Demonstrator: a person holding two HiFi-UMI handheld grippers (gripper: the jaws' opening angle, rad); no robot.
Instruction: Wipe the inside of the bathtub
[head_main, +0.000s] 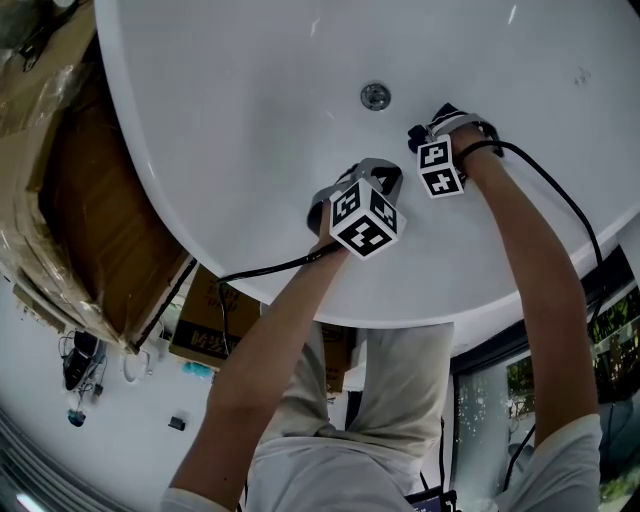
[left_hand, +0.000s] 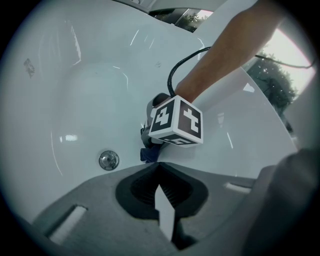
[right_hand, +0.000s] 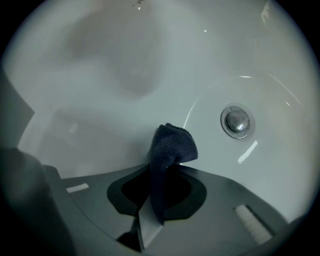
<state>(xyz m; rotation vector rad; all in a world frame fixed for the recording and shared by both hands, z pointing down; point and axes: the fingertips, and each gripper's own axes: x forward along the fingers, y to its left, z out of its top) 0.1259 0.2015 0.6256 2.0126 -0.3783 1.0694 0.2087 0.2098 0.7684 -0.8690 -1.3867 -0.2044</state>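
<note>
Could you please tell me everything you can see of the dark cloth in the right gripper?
The dark navy, fuzzy-looking folded cloth is pinched between the shut jaws of the right gripper. A narrow strip runs down between the jaws; its bunched end sticks out beyond the tips and seems to rest on the glossy white bathtub floor, left of the round metal drain, not touching it.

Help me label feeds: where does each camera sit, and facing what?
Head view: on the head, down into the bathtub; arms, left gripper, right gripper show.
Left gripper view: rides the left gripper, facing drain and right gripper; own shut fingers.
Right gripper view: rides the right gripper, facing drain; fingers pinch cloth.
Shared: drain.
</note>
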